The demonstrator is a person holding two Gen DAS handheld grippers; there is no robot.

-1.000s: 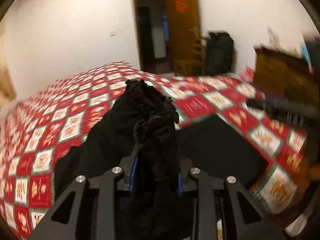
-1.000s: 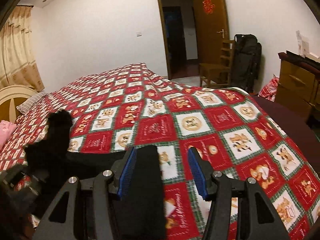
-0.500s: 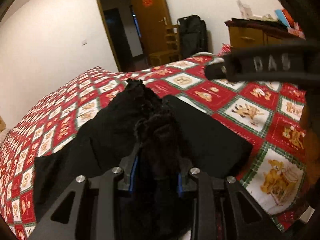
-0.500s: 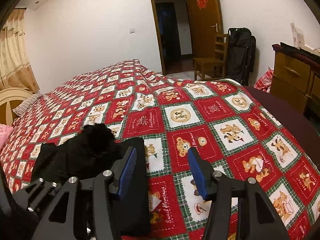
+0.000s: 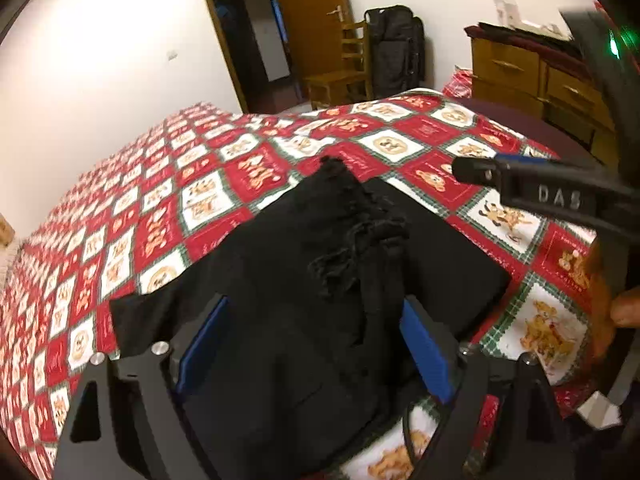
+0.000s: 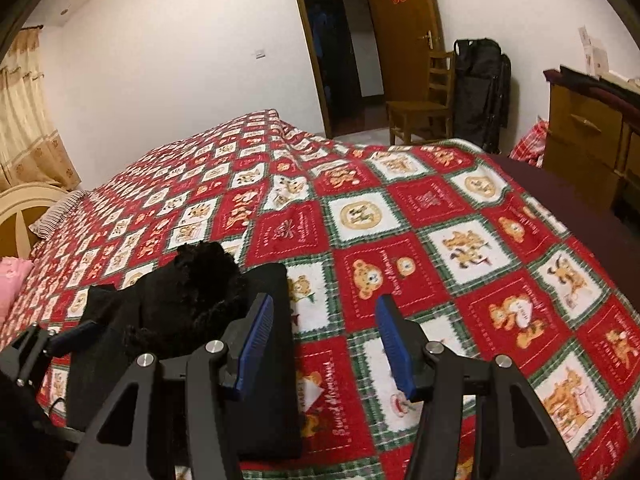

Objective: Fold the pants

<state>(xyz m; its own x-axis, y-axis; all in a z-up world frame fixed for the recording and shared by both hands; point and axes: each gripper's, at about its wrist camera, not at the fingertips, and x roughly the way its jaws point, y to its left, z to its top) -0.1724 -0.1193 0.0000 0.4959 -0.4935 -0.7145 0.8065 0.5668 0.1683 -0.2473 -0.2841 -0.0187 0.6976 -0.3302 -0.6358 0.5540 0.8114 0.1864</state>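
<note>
The black pants point(image 5: 340, 264) lie folded into a thick pile on the red checked bedspread point(image 5: 208, 196), with a bunched end on top. My left gripper point(image 5: 316, 320) is open, its blue pads on either side of the pile's near end, holding nothing. My right gripper point(image 6: 326, 320) is open and empty just right of the pants point(image 6: 192, 300), above the bedspread point(image 6: 460, 248). The right gripper's finger point(image 5: 540, 192) shows at the right of the left wrist view. The left gripper's finger point(image 6: 72, 334) shows at the left of the right wrist view.
A wooden chair point(image 6: 420, 108) and black luggage point(image 6: 480, 92) stand by the open door point(image 6: 404, 36) beyond the bed. A wooden dresser point(image 6: 588, 140) is at the right. A headboard point(image 6: 20, 216) and pillow point(image 6: 56, 216) are at the far left.
My left gripper has opened and let go of the bunched pants, which now rest on the folded pile. The right gripper has stayed open and shifted slightly.
</note>
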